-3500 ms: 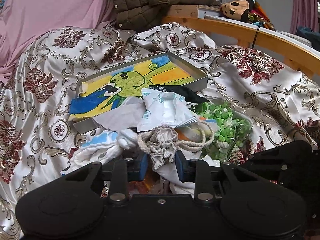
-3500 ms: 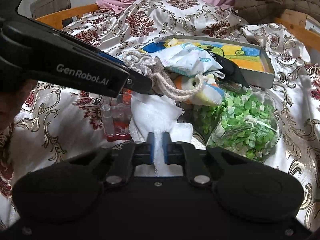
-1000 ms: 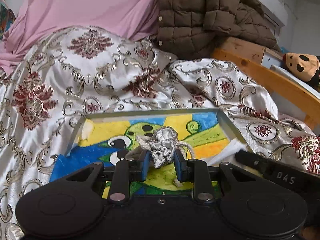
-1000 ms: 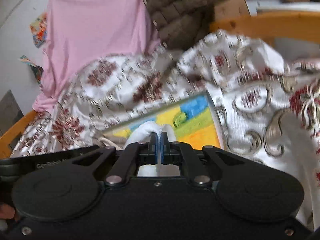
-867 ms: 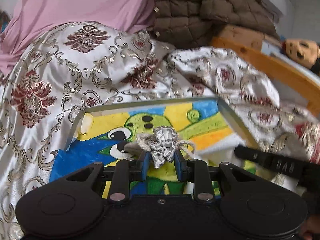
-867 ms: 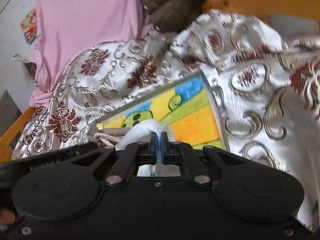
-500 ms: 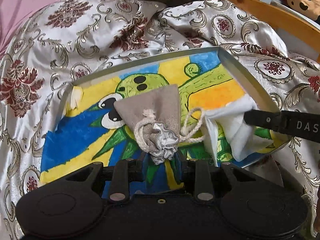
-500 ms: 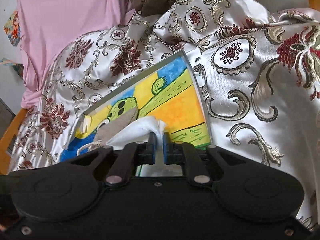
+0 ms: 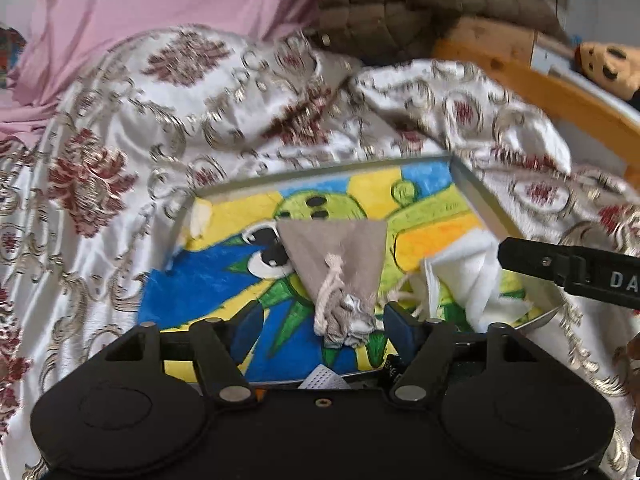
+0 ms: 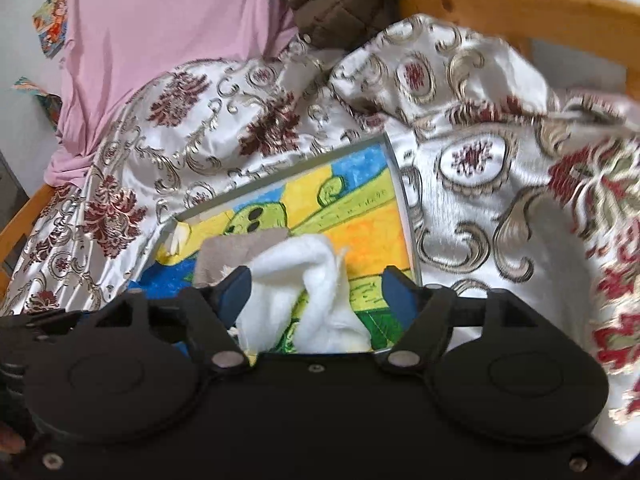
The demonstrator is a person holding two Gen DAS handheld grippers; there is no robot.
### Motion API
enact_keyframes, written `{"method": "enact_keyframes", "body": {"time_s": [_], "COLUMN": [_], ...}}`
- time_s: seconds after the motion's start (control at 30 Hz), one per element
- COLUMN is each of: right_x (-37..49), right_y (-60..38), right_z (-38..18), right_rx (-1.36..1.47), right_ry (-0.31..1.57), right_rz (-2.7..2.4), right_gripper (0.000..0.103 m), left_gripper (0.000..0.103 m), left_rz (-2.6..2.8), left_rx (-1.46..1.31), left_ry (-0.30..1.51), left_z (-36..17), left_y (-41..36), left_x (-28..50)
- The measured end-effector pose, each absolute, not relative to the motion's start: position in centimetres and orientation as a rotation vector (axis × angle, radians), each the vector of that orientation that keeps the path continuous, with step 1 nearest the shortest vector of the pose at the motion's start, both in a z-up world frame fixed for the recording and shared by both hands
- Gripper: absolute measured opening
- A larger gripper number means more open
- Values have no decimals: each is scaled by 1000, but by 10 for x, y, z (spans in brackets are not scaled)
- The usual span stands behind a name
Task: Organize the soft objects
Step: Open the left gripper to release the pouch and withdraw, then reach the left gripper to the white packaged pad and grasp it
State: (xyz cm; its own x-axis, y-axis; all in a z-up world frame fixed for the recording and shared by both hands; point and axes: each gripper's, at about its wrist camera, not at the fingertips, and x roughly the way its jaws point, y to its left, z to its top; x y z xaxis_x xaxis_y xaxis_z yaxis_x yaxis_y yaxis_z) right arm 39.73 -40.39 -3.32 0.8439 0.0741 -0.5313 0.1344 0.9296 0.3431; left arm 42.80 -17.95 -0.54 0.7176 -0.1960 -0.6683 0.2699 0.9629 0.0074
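Observation:
A grey drawstring pouch (image 9: 338, 266) lies in the shallow metal tray (image 9: 474, 196) with a bright cartoon picture on its bottom. My left gripper (image 9: 322, 322) is open, its jaws wide on either side of the pouch's gathered neck. A white cloth (image 9: 466, 276) lies crumpled in the tray's right part. My right gripper (image 10: 316, 294) is open around the white cloth (image 10: 304, 280), jaws wide apart. The pouch (image 10: 234, 254) lies just behind the cloth in the right wrist view, and the tray (image 10: 402, 200) shows there too.
The tray rests on a white satin bedspread (image 9: 120, 168) with red and gold patterns. A pink sheet (image 9: 160, 12) and a brown quilted jacket (image 9: 420, 4) lie behind. A wooden bed rail (image 9: 560, 96) runs at the right with a plush toy (image 9: 608, 64).
Both grippers carried their items from the pile over the tray, lowered them in, then opened. The pouch and the white cloth now lie loose in the tray.

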Motion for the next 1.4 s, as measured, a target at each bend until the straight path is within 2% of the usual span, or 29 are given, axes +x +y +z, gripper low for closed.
{"method": "enact_keyframes", "body": {"time_s": [0.03,0.1,0.27,0.53,0.83,1.2,1.4], "right_x": [392,380,344,278,197,114,84], "right_y": [-403,-402,-397,-384,-371,-333,-306], "right_z": [-27,-13,24,70,91,74,53], "right_rx": [376,364,330,283,275,212,142], "right_ry": [550,515,410,293,172,153,234], "right_rz": [-30,-28,-14,-16,-12,-60,-66], "right_gripper": [77,88,102,102,103,103,103], "left_gripper": [73,79,89,102,102,102,102], "left_rz": [-254,-244,-221,-146,-113,-80,-88], "left_rx": [101,92,50,-15,-44,-70,-80], "left_ry": [702,654,556,404,317,317,354], "left_z": [0,11,35,75,97,71,45], "left_y": [-177,-173,-160,-136,-103,-58,-39], "left_x": [421,406,370,310,240,162,139]}}
